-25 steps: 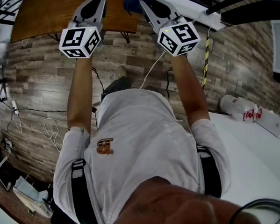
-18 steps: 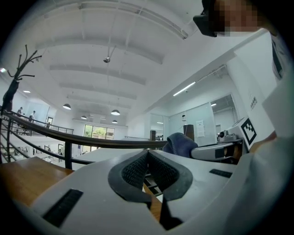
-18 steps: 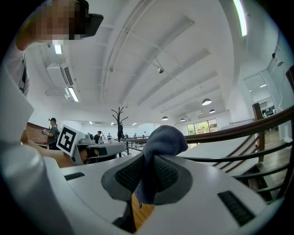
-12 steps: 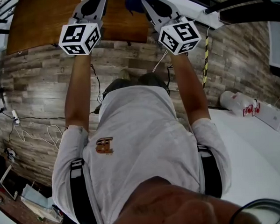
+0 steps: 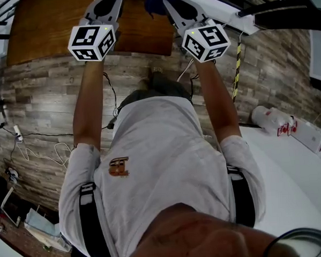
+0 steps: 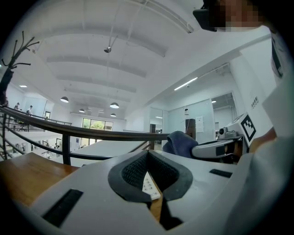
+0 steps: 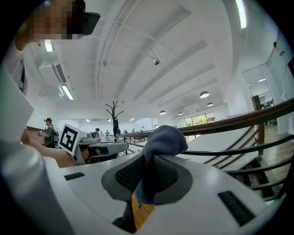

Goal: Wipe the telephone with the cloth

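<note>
In the head view both arms reach forward over a brown wooden table (image 5: 47, 23). My right gripper (image 5: 167, 2) is shut on a dark blue cloth (image 5: 153, 1); in the right gripper view the cloth (image 7: 165, 137) bulges out above the pinched pads and hangs down between them. My left gripper (image 5: 111, 1) has its tips together and holds nothing. Through the gap under its pads (image 6: 133, 172), a white telephone keypad (image 6: 148, 186) shows on the wood below. The left gripper view also catches the cloth (image 6: 181, 142) just to the right, about level with my left jaws.
A wood-plank floor (image 5: 41, 104) lies below, with cables (image 5: 22, 148) at the left. A white table (image 5: 291, 172) with white containers (image 5: 272, 119) stands at the lower right. A dark railing (image 6: 69, 131) runs behind the wooden table. A yellow-black striped post (image 5: 237, 67) is at the right.
The wooden table's near edge has slid lower in the head view, so the person has come closer to it. Both grippers keep their pose and the cloth stays held.
</note>
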